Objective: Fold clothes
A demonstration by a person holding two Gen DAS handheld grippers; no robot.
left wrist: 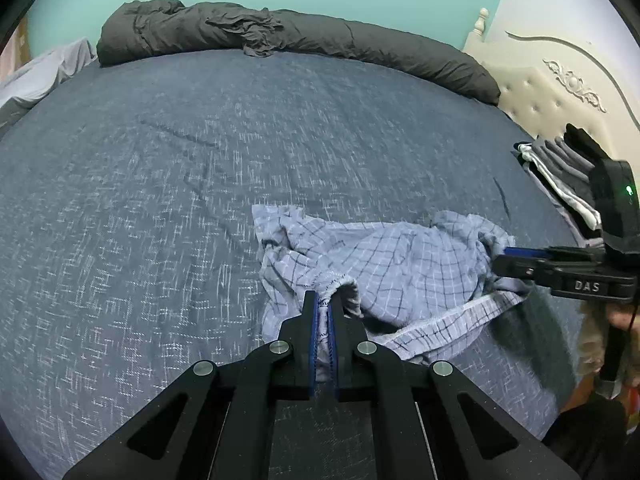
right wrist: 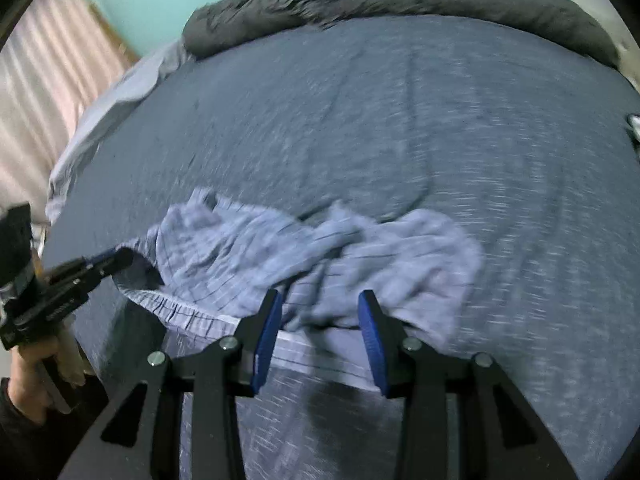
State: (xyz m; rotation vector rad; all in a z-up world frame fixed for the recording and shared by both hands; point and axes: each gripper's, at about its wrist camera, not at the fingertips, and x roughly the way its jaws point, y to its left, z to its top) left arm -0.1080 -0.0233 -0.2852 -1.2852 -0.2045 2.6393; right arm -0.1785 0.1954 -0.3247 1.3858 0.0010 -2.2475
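A light blue checked pair of shorts [left wrist: 400,264] lies crumpled on the dark blue bed cover near its front edge; it also shows in the right wrist view [right wrist: 320,256]. My left gripper [left wrist: 324,300] is shut on the gathered waistband at the garment's near left. It shows in the right wrist view [right wrist: 116,258] at the garment's left end. My right gripper [right wrist: 320,300] is open, its jaws spread around the garment's near edge without pinching it. In the left wrist view the right gripper [left wrist: 504,258] sits at the garment's right end.
A rolled dark grey duvet [left wrist: 280,40] lies along the far edge of the bed. A stack of folded clothes [left wrist: 560,184] sits at the right by the cream headboard [left wrist: 560,88]. A pale sheet [right wrist: 112,100] hangs at the far left.
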